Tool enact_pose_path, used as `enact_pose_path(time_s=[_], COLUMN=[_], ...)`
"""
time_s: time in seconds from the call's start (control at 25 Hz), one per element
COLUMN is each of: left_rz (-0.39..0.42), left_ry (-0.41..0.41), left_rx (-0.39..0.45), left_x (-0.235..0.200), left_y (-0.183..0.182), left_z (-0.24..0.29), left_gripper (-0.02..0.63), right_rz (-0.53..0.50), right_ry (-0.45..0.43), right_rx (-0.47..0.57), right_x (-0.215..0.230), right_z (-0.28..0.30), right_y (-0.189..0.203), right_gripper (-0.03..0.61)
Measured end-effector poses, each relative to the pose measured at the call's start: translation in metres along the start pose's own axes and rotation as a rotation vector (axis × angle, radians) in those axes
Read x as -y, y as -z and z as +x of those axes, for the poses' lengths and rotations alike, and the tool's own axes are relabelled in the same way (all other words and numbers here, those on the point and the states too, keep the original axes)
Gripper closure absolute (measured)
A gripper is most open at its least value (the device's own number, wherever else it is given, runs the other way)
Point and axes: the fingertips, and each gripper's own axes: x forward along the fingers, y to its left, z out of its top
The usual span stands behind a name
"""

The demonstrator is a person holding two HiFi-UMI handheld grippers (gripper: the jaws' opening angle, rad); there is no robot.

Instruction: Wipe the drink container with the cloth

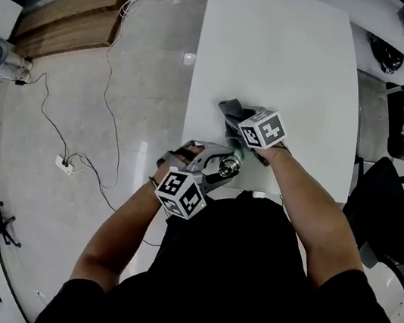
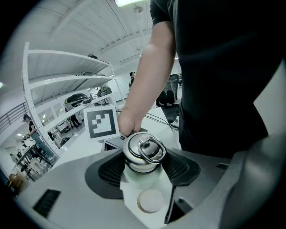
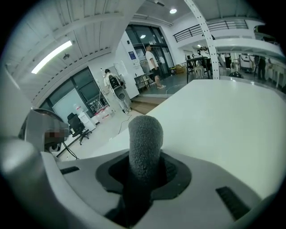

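The drink container [image 1: 228, 167] is a steel bottle with a ring on its lid, near the white table's [image 1: 281, 55] front edge. My left gripper [image 1: 214, 168] is shut on it; in the left gripper view the lid [image 2: 144, 152] sits between the dark pads. My right gripper [image 1: 237, 127] is shut on the grey cloth [image 1: 233, 114], just beyond the bottle. In the right gripper view a folded hump of cloth [image 3: 145, 147] stands up between the jaws. Whether cloth and bottle touch is hidden by the marker cube [image 1: 262, 128].
A black office chair [image 1: 398, 205] stands at the table's right side. Cables and a power strip [image 1: 63, 164] lie on the floor to the left. Shelving [image 2: 67, 94] and distant people show in the gripper views.
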Motion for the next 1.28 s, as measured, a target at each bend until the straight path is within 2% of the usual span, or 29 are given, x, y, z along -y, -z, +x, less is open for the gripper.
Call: enact_pose_path(time_s=[0.16, 0.32, 0.6, 0.88, 1.08, 1.28], left_rz=[-0.009, -0.022, -0.082, -0.149, -0.226, -0.346], left_ry=[0.009, 0.021, 0.044, 0.055, 0.067, 0.045], left_rx=[0.004, 0.007, 0.019, 0.008, 0.013, 0.027], left_x=[-0.002, -0.003, -0.011, -0.017, -0.025, -0.042], left_y=[0.001, 0.002, 0.005, 0.009, 0.005, 0.0], left_z=[0.0, -0.001, 0.0, 0.002, 0.008, 0.017], left_gripper=[0.345, 0.345, 0.345, 0.345, 0.346, 0.347], right_rz=[0.005, 0.112, 0.295, 0.469, 0.468, 0.442], right_ry=[0.108, 0.162, 0.194, 0.15, 0.138, 0.158], right_rx=[0.033, 0.108, 0.299, 0.552, 0.589, 0.596], right_x=[0.017, 0.034, 0.045, 0.013, -0.018, -0.037], right_z=[-0.017, -0.043, -0.106, -0.177, -0.21, -0.222], right_y=[-0.001, 0.0, 0.004, 0.0, 0.007, 0.012], right_gripper=[0.471, 0.471, 0.471, 0.471, 0.471, 0.471])
